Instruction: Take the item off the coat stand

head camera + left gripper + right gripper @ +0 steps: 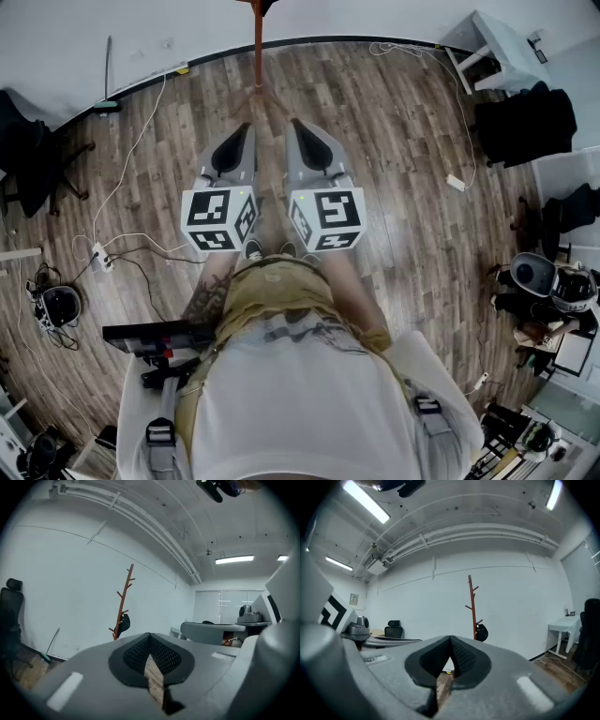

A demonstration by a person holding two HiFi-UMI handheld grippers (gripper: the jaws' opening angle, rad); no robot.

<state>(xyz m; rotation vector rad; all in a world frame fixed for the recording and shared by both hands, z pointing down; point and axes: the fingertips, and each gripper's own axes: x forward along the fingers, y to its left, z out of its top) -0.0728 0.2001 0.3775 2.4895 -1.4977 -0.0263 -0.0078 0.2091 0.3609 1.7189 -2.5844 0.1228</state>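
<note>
A wood-plank floor (394,169) runs to a plain white wall (515,597), with white cables (122,187) trailing over the boards at the left and a white desk (497,42) in the far right corner. Against that wall stands the reddish-brown coat stand (472,606), a thin pole with short pegs. A dark item (481,632), small and rounded, hangs from one of the low pegs just beside the pole. The person stands facing it and holds both tools side by side in front of the body, each pointing toward the stand's foot. The left gripper (242,131) has its jaws together, the tips meeting with nothing between them and only floor showing through the slot behind. The right gripper (298,127) is likewise closed and empty. The dark item is well apart from both grippers, across open floor. In the left gripper view it sits above and to the left of the jaw tips, and in the right gripper view above and to their right. A black office chair (11,602) stands at the left gripper view's left edge.
</note>
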